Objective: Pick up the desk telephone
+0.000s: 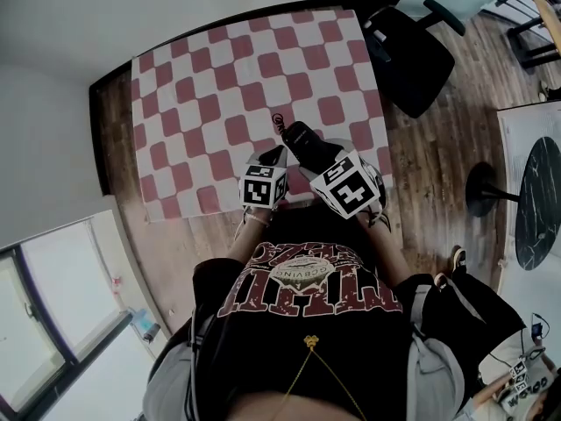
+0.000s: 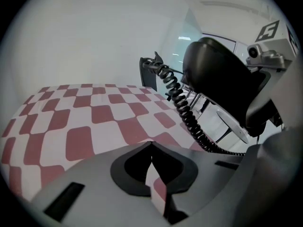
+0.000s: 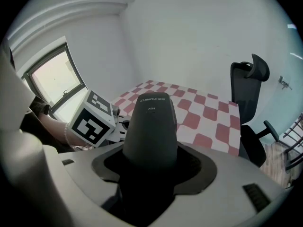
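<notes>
The black telephone handset (image 1: pixel 302 139) hangs above the near edge of the checkered table (image 1: pixel 219 86), and my right gripper (image 1: pixel 317 158) is shut on it. In the right gripper view the handset (image 3: pixel 151 126) stands up between the jaws of the right gripper (image 3: pixel 151 167), with print near its tip. Its coiled cord (image 2: pixel 182 105) runs down past the handset (image 2: pixel 218 74) in the left gripper view. My left gripper (image 1: pixel 276 156) sits just left of the handset; its jaws (image 2: pixel 151 148) are shut with only a thin slit showing cloth. I see no telephone base.
A black office chair (image 1: pixel 408 46) stands at the table's far right corner, and shows again as the chair (image 3: pixel 248 93) in the right gripper view. A round dark table (image 1: pixel 536 200) is on the wooden floor to the right. A window lies to the left.
</notes>
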Demonstrator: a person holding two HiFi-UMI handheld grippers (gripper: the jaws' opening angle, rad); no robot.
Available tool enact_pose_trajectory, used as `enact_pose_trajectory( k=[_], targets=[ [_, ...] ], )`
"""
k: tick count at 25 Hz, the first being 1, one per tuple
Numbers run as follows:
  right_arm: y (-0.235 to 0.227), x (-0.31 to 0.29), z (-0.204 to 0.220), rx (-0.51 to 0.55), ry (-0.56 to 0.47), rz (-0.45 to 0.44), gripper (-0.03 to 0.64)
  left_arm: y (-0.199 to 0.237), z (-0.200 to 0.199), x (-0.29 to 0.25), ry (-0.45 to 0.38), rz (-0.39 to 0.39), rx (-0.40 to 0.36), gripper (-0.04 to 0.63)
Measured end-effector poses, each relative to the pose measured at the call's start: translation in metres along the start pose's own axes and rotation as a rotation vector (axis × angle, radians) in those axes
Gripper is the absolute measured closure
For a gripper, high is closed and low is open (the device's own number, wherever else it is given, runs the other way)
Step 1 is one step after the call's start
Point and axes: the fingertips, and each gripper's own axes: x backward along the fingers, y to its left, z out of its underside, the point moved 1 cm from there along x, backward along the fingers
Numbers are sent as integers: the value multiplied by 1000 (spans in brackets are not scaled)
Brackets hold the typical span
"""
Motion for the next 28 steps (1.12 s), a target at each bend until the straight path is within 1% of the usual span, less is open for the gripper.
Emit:
enact_pose_trajectory(
  k=[4, 13, 20, 25, 28],
  targets=[
    [5, 10, -5, 16, 4, -12, 325, 1, 7, -3, 22, 0, 0, 597],
    [18, 29, -17, 72, 4, -36, 325, 0, 10, -5, 45, 8, -7, 597],
    [23, 42, -27, 105, -10, -49, 325, 0, 16, -10, 55, 18, -8, 597],
    [26, 46, -31, 104, -26, -59, 325, -3, 16, -8, 60, 21, 1, 597],
    [26, 47, -32, 120, -26, -63, 326, -4, 15, -9, 59, 22, -8, 597]
  ],
)
